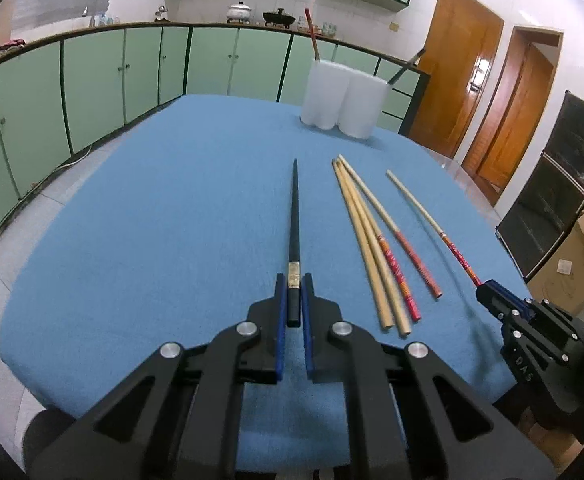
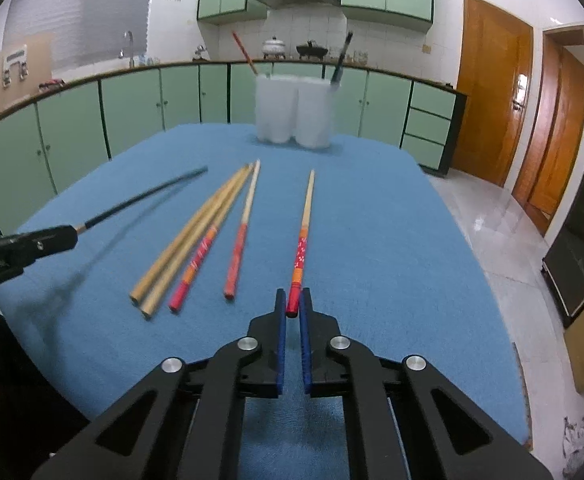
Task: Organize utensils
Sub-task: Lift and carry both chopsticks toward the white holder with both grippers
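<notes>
Left gripper [image 1: 293, 286] clamped on black chopstick [image 1: 294, 216] above the blue cloth [image 1: 152, 240]. Four loose chopsticks [image 1: 375, 248] lie between. Right gripper [image 2: 293, 300] clamped on red-handled chopstick [image 2: 303, 236]. Its side reads "DAS".

Soft indoor light is filling my views evenly, throwing only faint shadows on the table [image 1: 152, 208]. The fisheye is bending the cabinets [image 1: 92, 80] and darkening the corners. My left claw [image 2: 74, 236] and its black chopstick [image 2: 140, 200] are smearing with blur.
</notes>
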